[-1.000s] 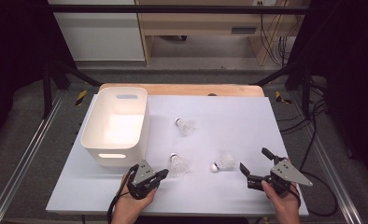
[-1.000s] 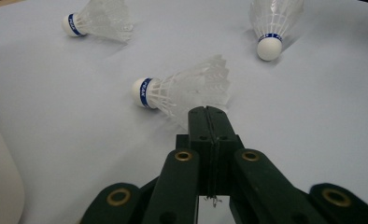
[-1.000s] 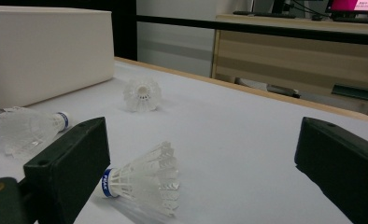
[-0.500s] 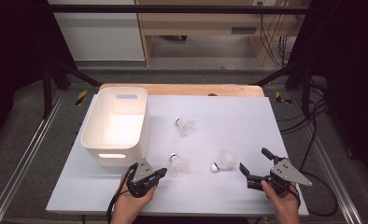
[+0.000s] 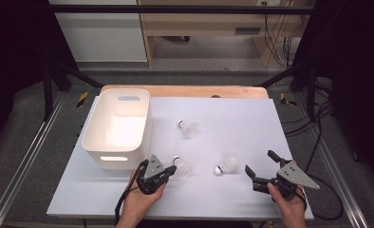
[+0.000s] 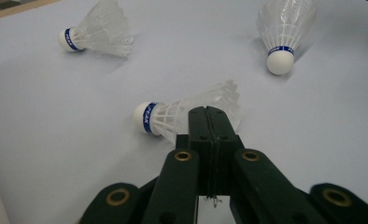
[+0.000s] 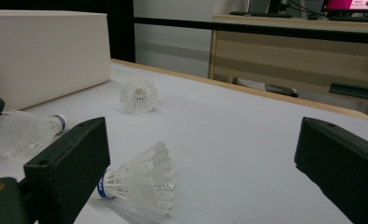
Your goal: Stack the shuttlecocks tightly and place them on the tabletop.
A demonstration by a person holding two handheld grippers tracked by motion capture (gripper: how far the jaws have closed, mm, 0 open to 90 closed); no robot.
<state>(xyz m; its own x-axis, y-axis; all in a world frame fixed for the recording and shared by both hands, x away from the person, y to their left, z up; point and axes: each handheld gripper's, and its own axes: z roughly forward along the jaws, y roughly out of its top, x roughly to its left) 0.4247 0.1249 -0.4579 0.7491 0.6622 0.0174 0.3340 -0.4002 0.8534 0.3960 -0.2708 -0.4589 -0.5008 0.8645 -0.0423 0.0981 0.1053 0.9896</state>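
- Left gripper (image 5: 168,174): low at about 7 o'clock on the white table (image 5: 232,118), held in the person's left hand (image 5: 140,202). Jaws pressed together, nothing between them.
- In the left gripper view the closed jaw tips (image 6: 209,122) sit in front of the feather skirt of the nearest shuttlecock (image 6: 173,114); whether they touch the feathers I cannot tell.
- Nearest shuttlecock (image 5: 182,167): lies on its side just at the tip of the left gripper, near the front right corner of the bin. Cork with blue band points toward 9 o'clock in the left gripper view, skirt toward 3 o'clock.
- Second shuttlecock (image 5: 227,165): on its side at about 6 o'clock on the table, between the two grippers, cork toward the person. In the left gripper view it lies at 1 o'clock (image 6: 283,28).
- Third shuttlecock (image 5: 188,128): on its side near table centre, well apart from both grippers; at 11 o'clock in the left gripper view (image 6: 98,30).
- Right gripper (image 5: 261,166): at about 5 o'clock on the table, in the right hand (image 5: 287,202). Jaws stand wide apart, holding nothing.
- In the right gripper view the second shuttlecock (image 7: 140,184) lies just inside the left-hand jaw, not clamped.
- White plastic bin (image 5: 92,135): at 9 to 10 o'clock on the table, upright, open top.
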